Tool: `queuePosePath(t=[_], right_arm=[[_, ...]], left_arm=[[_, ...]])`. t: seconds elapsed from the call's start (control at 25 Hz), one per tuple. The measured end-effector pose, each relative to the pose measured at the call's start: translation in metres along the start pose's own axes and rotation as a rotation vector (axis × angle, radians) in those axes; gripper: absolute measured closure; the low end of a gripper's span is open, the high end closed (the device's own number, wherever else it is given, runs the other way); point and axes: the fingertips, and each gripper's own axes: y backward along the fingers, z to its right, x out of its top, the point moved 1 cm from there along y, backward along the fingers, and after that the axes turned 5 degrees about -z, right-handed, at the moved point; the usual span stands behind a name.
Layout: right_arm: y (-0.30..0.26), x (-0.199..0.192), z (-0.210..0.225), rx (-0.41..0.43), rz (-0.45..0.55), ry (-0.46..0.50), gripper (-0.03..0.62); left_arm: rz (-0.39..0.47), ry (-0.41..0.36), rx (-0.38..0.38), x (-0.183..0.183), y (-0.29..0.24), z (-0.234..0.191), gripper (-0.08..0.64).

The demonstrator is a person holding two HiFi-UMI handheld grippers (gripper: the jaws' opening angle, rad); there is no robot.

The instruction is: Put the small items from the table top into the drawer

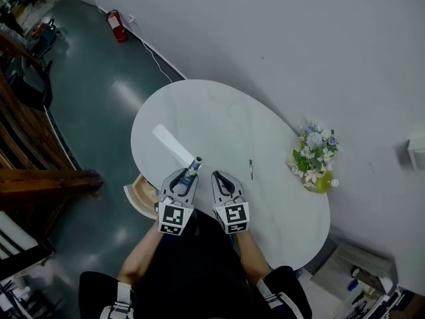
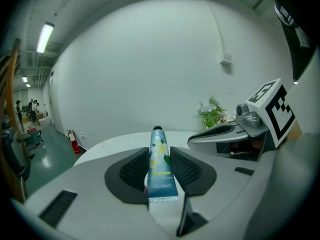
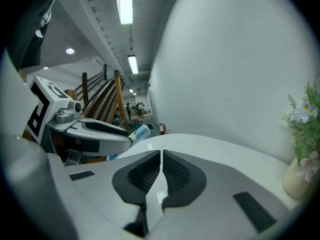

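While the left gripper (image 1: 184,177) pinches a floral tube (image 2: 160,159) above the table (image 1: 219,111), the right gripper (image 3: 161,156) is pressed together, empty. The drawer (image 1: 139,197) looks open; a pen (image 1: 251,169) and a white strip (image 1: 172,145) lie unstowed.

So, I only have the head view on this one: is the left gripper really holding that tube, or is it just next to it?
Observer: It is holding it. In the left gripper view, the left gripper presses its pads on both sides of the tube.
Operator: And the right gripper?
Observer: The right gripper view shows the right gripper with its jaws together and nothing between them.
Operator: Any print on the tube?
Observer: White flowers on blue, with a dark cap pointing away from the gripper.
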Motion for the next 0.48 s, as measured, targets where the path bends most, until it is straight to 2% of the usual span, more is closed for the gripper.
queuePosePath(t=[0.48], right_arm=[[-0.02, 0.005, -0.119, 0.235, -0.028, 0.116, 0.554]], left_arm=[[-0.002, 0.157, 0.22, -0.061, 0.1, -0.05, 0.419]])
